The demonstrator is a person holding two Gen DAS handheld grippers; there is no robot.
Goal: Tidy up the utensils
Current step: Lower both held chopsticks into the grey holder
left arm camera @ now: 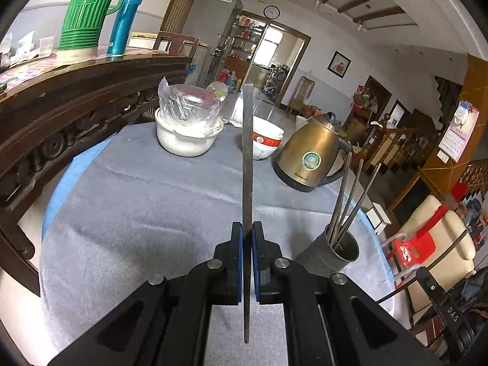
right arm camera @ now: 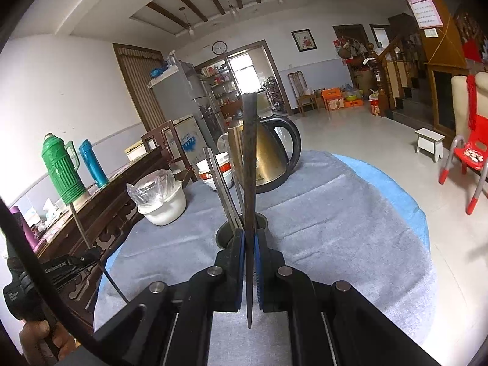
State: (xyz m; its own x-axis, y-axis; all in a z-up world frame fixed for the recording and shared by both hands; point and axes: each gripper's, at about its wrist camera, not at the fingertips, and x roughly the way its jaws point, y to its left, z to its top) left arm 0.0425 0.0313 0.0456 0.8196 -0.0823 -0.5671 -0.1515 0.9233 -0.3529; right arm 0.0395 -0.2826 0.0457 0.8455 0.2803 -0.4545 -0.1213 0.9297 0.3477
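Worked over a round table under a grey cloth [left arm camera: 137,198], with a brass-coloured electric kettle [left arm camera: 311,152] at the far side, then a white ceramic pot stuffed with a clear plastic bag [left arm camera: 183,140] and a stack of white bowls with red print [left arm camera: 268,140]. Found the grey metal cylinder holder [left arm camera: 338,250] nearer, standing upright on the cloth with several thin steel chopsticks [left arm camera: 350,195] leaning in it. Kept the left gripper [left arm camera: 247,228] pressed together on a long dark flat metal stick [left arm camera: 247,152], pinched below its middle, most of its length pointing ahead and a short tail running back between the fingers; holder off to that gripper's right and apart from it. Had the right gripper [right arm camera: 250,235] likewise clamped on a second dark flat metal stick [right arm camera: 250,152], again below the middle, with the holder's mouth just beyond the fingertips in the right wrist view. Judged both sticks light, rigid and smooth, so likely to swivel or slide in a flat pinch. Best taken across the broad faces, a little off centre, leaving a free end to lower into the holder. Little risk of breakage; some risk of knocking the leaning chopsticks.
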